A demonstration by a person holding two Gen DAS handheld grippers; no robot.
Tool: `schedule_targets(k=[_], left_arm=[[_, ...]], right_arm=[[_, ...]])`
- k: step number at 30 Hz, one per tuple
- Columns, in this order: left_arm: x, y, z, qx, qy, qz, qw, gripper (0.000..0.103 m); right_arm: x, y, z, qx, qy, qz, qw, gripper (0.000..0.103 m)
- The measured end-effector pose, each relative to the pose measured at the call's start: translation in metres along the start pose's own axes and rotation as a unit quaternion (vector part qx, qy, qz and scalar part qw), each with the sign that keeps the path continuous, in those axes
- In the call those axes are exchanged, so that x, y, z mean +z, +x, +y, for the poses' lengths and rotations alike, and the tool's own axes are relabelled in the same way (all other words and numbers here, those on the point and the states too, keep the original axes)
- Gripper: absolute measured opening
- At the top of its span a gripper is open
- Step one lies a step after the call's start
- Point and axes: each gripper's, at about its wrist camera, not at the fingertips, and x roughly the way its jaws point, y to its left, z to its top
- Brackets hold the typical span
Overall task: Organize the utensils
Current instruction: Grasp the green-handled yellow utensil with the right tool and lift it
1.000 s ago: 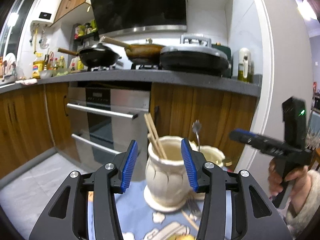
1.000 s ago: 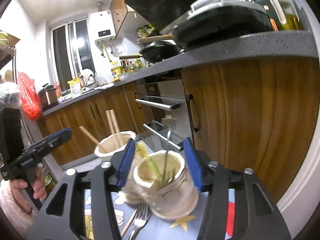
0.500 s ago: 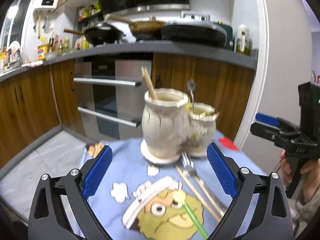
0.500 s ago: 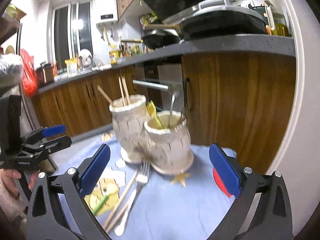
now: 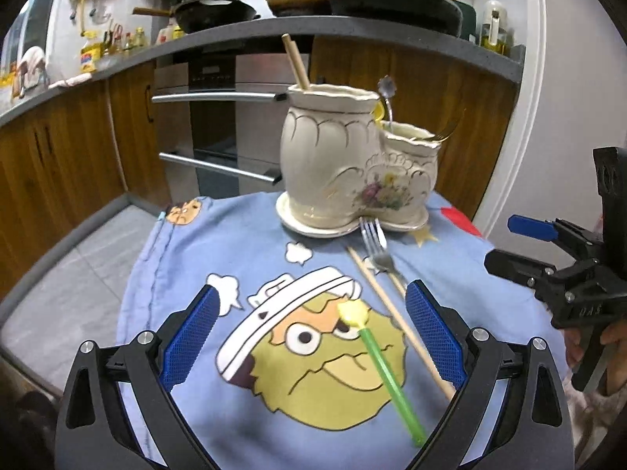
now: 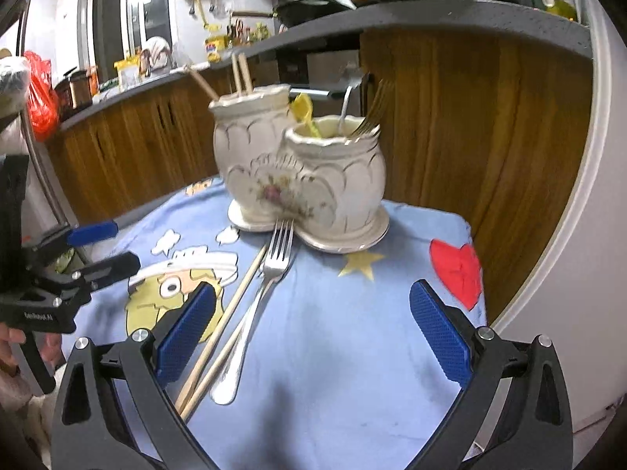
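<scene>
Left wrist view: a second ago the jaws bracketed the tall pot closely; now the left gripper (image 5: 309,337) has backed off and dipped, jaws released wide and empty over the blue cartoon cloth (image 5: 188,258) on the desk. The twin ceramic holder (image 5: 352,168) stands at the far edge, a chopstick (image 5: 294,62) in its tall pot. A green-handled spoon (image 5: 376,356) lies between the jaws, with 1 loose chopstick (image 5: 395,317) and a fork (image 5: 378,250) beside it.

Right wrist view: the right gripper (image 6: 311,331) has likewise drawn back from the short pot, jaws spread wide, holding nothing. The fork (image 6: 270,274) and 2 chopsticks (image 6: 223,329) lie under its left jaw, tines touching the holder (image 6: 301,180)'s saucer
</scene>
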Motion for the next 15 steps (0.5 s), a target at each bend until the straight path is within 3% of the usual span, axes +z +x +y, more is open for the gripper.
schedule_targets(k=[9,12,15], left_arm=[[0.000,-0.003,0.022,0.020,-0.016,0.006,0.9996,0.095],[0.002,-0.003,0.040,0.018,-0.050,0.009,0.9985,0.095],[0.004,-0.004,0.048,0.028,-0.057,0.009,0.9980,0.095]], right_arm=[[-0.006,0.019,0.019,0.024,0.024,0.038,0.999,0.095],[-0.006,0.026,0.037,0.038,0.032,0.056,0.997,0.083],[-0.006,0.032,0.059,0.044,0.018,0.074,0.996,0.064]])
